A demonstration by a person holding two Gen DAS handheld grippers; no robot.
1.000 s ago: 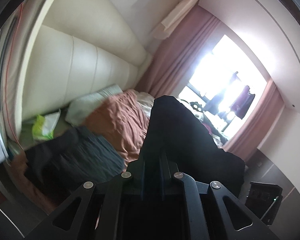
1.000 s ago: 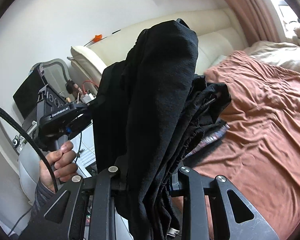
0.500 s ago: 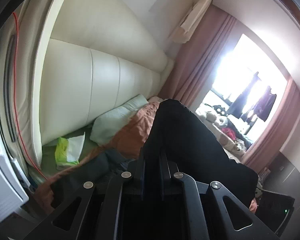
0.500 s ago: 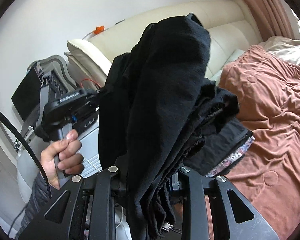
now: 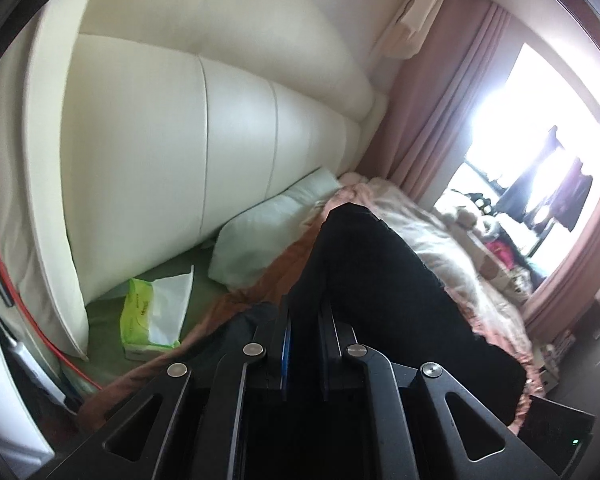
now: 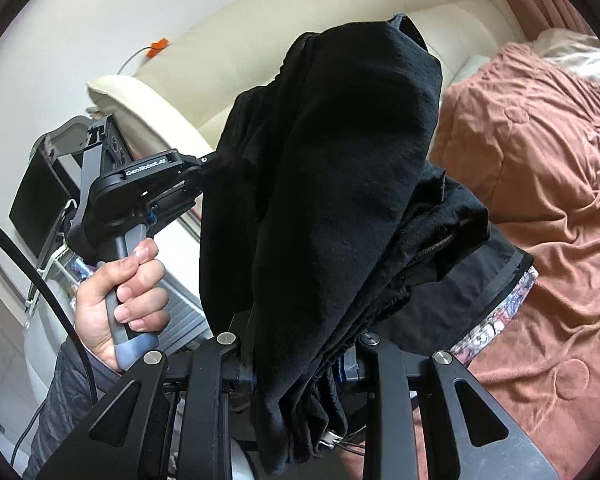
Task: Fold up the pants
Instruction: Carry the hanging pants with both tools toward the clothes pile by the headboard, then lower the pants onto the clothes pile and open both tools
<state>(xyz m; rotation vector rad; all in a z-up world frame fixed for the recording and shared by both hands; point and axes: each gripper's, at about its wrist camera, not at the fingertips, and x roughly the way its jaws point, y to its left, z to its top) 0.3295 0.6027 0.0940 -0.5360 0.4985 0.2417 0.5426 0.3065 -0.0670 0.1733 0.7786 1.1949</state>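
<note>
Both grippers, left and right, are pinching the black pants up over the near edge of the bed. Looks like the carry step; next, lay them flat there.

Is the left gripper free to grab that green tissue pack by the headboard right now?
Probably not. The left gripper is shut on the black pants, though nothing blocks the way to the tissue pack.
</note>
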